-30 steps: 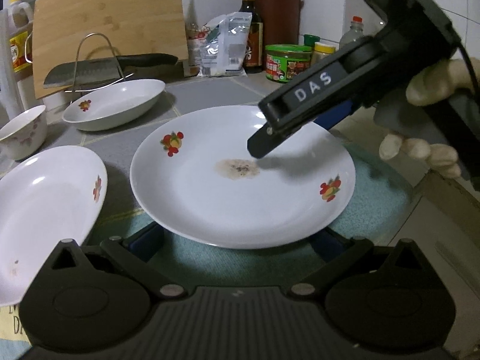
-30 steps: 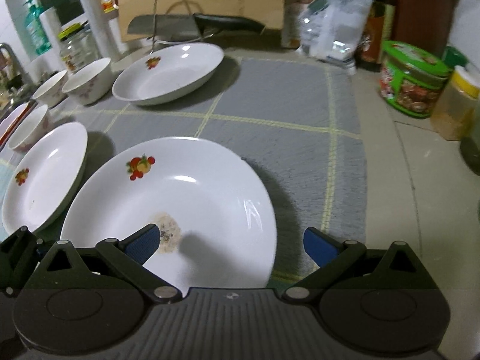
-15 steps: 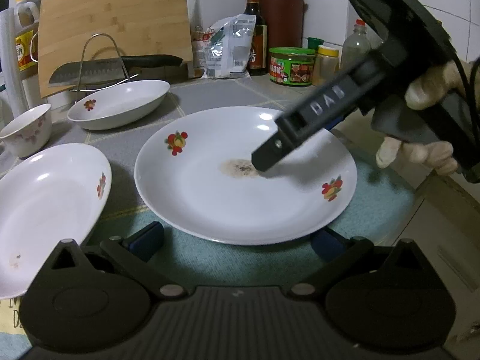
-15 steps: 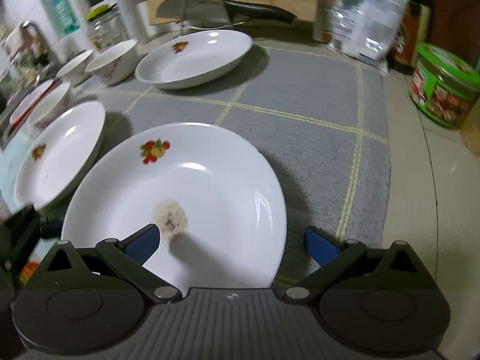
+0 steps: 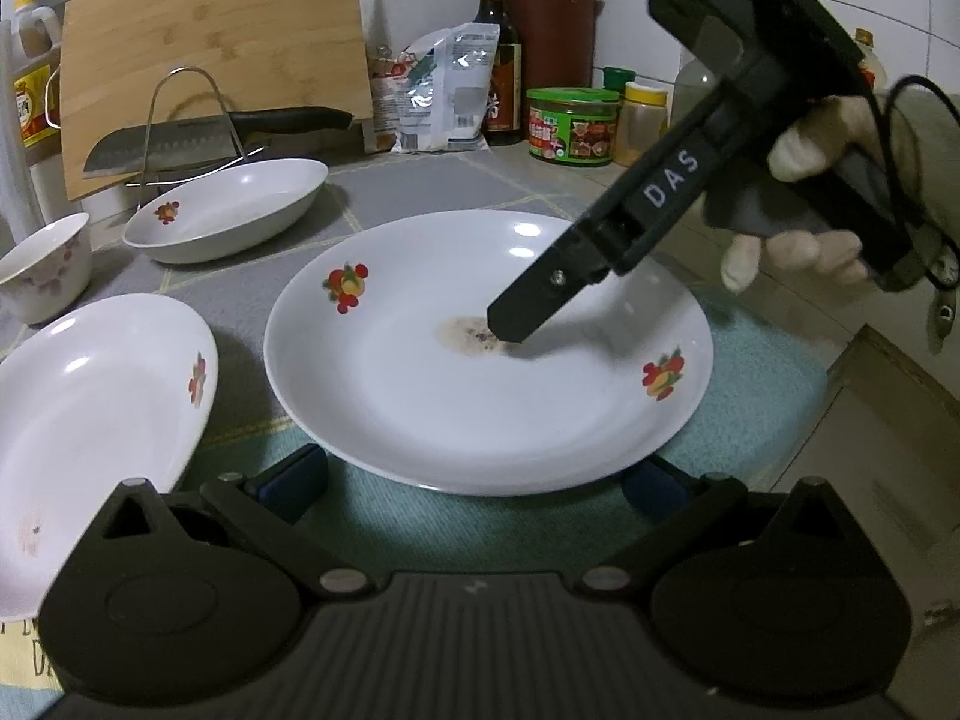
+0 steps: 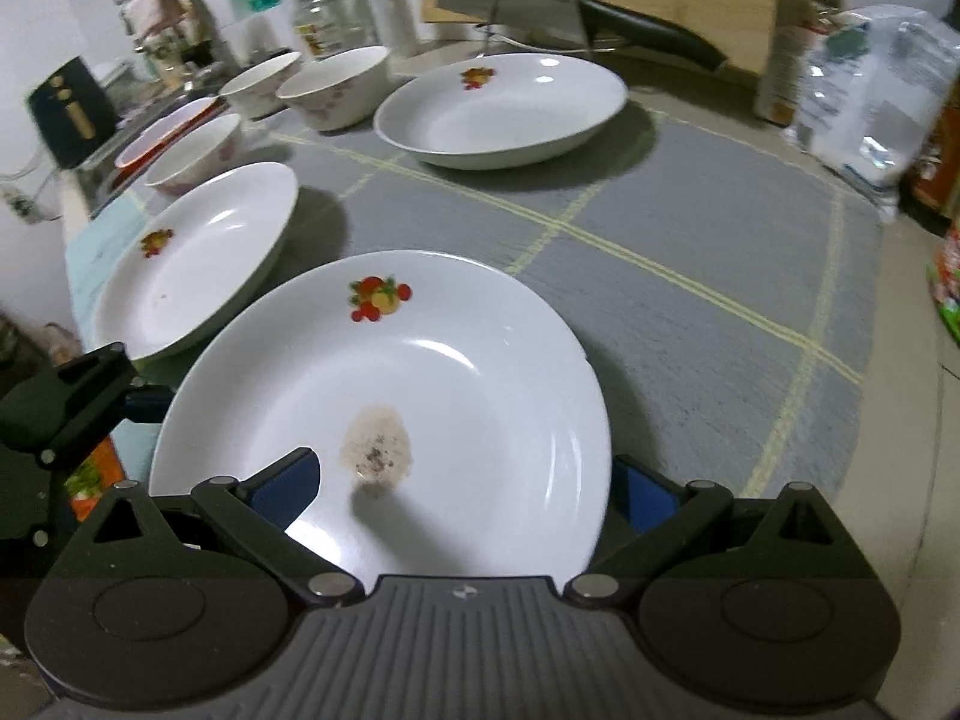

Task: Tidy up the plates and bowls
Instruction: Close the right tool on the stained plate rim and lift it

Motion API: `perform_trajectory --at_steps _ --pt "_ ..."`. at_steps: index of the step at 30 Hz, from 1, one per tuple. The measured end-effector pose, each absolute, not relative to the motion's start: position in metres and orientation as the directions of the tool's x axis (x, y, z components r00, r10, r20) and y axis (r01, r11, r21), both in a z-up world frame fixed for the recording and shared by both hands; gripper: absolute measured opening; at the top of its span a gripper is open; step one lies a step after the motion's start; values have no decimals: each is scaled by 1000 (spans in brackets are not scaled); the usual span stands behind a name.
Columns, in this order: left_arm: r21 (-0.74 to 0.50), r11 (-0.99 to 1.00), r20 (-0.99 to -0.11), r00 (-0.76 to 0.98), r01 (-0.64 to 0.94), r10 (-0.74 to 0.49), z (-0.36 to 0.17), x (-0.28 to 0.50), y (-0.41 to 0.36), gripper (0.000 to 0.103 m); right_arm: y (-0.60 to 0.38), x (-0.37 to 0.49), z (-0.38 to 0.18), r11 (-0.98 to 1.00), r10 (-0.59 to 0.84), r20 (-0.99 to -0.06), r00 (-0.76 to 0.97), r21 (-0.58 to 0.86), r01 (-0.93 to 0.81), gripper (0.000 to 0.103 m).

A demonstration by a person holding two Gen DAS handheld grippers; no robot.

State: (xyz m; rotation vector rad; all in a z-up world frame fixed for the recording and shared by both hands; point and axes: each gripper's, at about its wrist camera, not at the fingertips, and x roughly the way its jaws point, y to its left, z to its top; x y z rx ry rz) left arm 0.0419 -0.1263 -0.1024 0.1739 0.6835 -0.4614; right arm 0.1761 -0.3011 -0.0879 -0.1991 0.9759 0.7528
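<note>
Stained plate (image 6: 420, 396): brown residue (image 6: 377, 447) at centre, between your right gripper (image 6: 462, 489) jaws, spread apart. Left gripper (image 5: 474, 480) jaws apart at its near rim. Other plates, bowls empty beyond.

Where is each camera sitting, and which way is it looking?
Left wrist: sits on the left gripper, looking across the stained plate toward the cutting board; the right gripper and a hand show.
Right wrist: sits on the right gripper, looking over that plate toward the bowls; the left gripper's finger shows.
Shared: the stained plate, the knife.
</note>
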Motion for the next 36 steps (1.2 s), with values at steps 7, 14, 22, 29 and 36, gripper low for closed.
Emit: perform_trajectory --at_steps 7,14,22,29,36 --pt "11 873 -646 670 487 -365 -101 44 -126 103 -300 194 -86 652 570 -788 232 261 -712 103" --pt "25 862 -648 665 506 -372 -100 46 -127 103 -300 208 -86 594 624 -764 166 326 -735 103" --pt "36 857 -655 660 515 -369 -99 47 -129 103 -301 211 -85 575 642 -754 140 352 -739 103" --pt "64 848 -666 655 526 -356 -96 46 -132 102 -303 209 -84 574 642 -754 141 350 -740 103" --pt "60 838 -646 661 542 -381 -87 53 -137 102 -310 208 -74 586 639 -748 180 321 -744 103"
